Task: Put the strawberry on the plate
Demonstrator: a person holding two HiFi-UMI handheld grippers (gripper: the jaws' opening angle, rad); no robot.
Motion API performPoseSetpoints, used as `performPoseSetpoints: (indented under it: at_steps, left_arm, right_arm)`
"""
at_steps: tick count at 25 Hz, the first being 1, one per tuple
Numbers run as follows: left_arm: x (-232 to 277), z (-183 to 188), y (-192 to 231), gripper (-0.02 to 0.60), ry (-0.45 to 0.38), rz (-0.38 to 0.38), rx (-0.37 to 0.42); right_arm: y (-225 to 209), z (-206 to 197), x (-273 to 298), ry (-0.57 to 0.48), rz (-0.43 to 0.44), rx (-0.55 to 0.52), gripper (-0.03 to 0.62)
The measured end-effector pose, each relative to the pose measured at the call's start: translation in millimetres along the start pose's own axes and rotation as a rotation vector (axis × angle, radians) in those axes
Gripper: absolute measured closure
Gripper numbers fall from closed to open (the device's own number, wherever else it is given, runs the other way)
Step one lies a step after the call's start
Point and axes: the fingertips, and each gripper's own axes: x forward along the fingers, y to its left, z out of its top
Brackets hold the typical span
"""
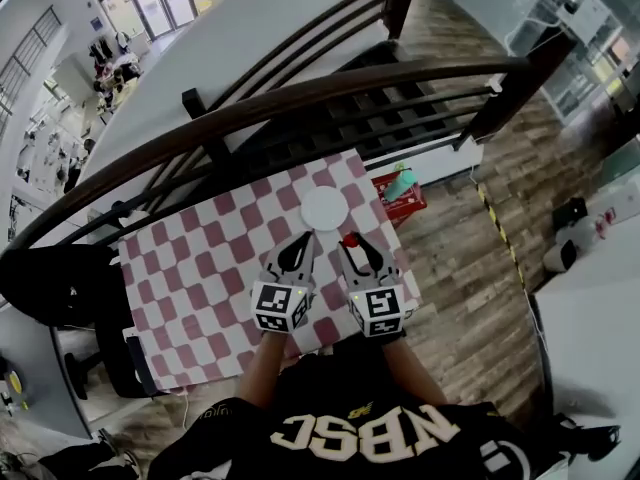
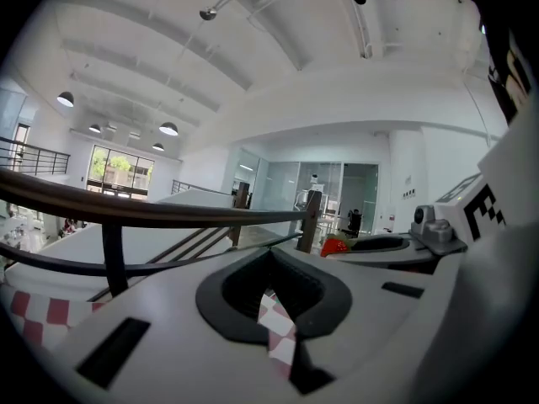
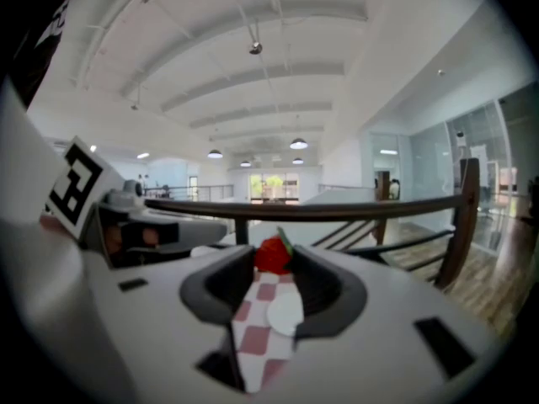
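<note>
In the head view a white plate (image 1: 324, 208) lies at the far side of the pink-and-white checked tablecloth (image 1: 200, 268). My right gripper (image 1: 352, 242) is shut on the red strawberry (image 1: 350, 239), just right of the plate and nearer to me. In the right gripper view the strawberry (image 3: 274, 255) is pinched between the jaw tips, with the plate (image 3: 285, 310) showing below it through the gap. My left gripper (image 1: 299, 245) hovers beside the right one, near the plate's front edge, its jaws together and holding nothing. In the left gripper view the strawberry (image 2: 333, 247) shows to the right.
A dark curved handrail (image 1: 300, 103) and a staircase (image 1: 390, 108) run just beyond the table. A red crate (image 1: 400, 200) stands on the wooden floor past the table's far right corner. The cloth's right edge is close to the right gripper.
</note>
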Motion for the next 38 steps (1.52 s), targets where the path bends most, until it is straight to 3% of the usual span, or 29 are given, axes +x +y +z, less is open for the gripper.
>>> performPoseSetpoints:
  at_steps: [8,12,19,25,30,35,38]
  left_arm:
    - [41.1,-29.3,43.2,0.565,0.106,0.052,-0.017]
    - [51.9,-44.7,64.4,0.565,0.153,0.059,-0.004]
    - [69.6,-77.4,91.4,0.565,0.205,0.038,0.052]
    - [79.4,-106.4,105.8,0.565,0.223,0.027,0.013]
    - [91.3,-130.8,113.5,0.565,0.243,0.016,0.025]
    - [93.4,-156.3,117.1,0.565,0.266,0.015,-0.003]
    - [93.1,-168.8,119.0,0.565,0.281,0.020,-0.008]
  right_arm:
    - [-61.5,-10.2,49.5,0.067,0.012,-0.036,0.439]
    - [-77.2,-17.2,79.0,0.094,0.066,-0.094,0.439]
    - [-77.0,-53.3,132.8,0.161,0.260,-0.335,0.439]
    - [-58.1,-94.2,167.6,0.242,0.393,-0.311,0.439]
    - [-45.8,-141.1,195.0,0.325,0.447,-0.371,0.439]
    - [-45.8,-188.1,216.0,0.419,0.421,-0.553,0.439]
    - [-43.1,-211.1,223.4,0.486,0.449,-0.512,0.439]
